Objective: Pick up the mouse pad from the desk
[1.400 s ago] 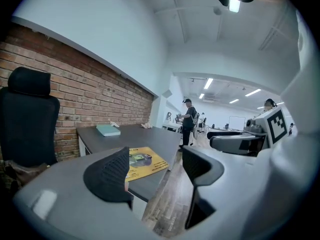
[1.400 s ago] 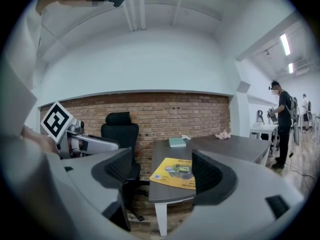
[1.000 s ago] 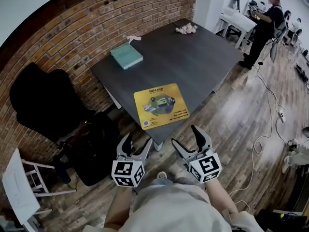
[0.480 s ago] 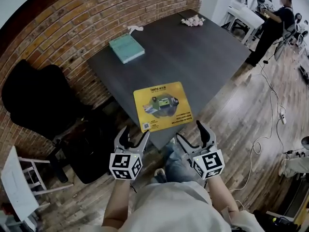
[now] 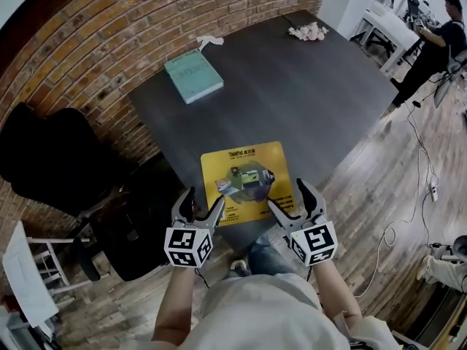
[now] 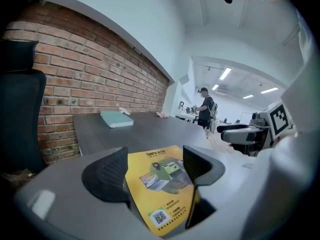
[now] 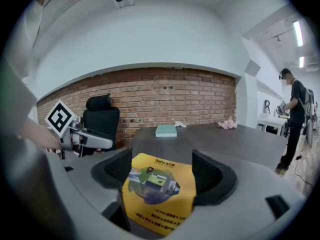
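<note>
A yellow mouse pad (image 5: 246, 181) with a printed picture lies flat at the near corner of the dark desk (image 5: 292, 86). My left gripper (image 5: 203, 203) hangs just off the pad's near left edge, jaws wide apart and empty. My right gripper (image 5: 289, 197) stands at the pad's near right edge, also open with nothing in it. In the left gripper view the mouse pad (image 6: 160, 184) shows between and beyond the left gripper (image 6: 153, 168). In the right gripper view the mouse pad (image 7: 160, 189) lies ahead of the right gripper (image 7: 160, 171).
A teal book (image 5: 193, 75) and a crumpled white scrap (image 5: 209, 41) lie at the desk's far left, a pink-white bundle (image 5: 309, 30) at its far end. A black office chair (image 5: 51, 159) stands by the brick wall. A person (image 5: 438, 39) stands at a far bench; cables cross the wooden floor.
Both grippers have moved forward and down from below the desk's corner to the mouse pad's near edges. Their jaws stay wide apart.
</note>
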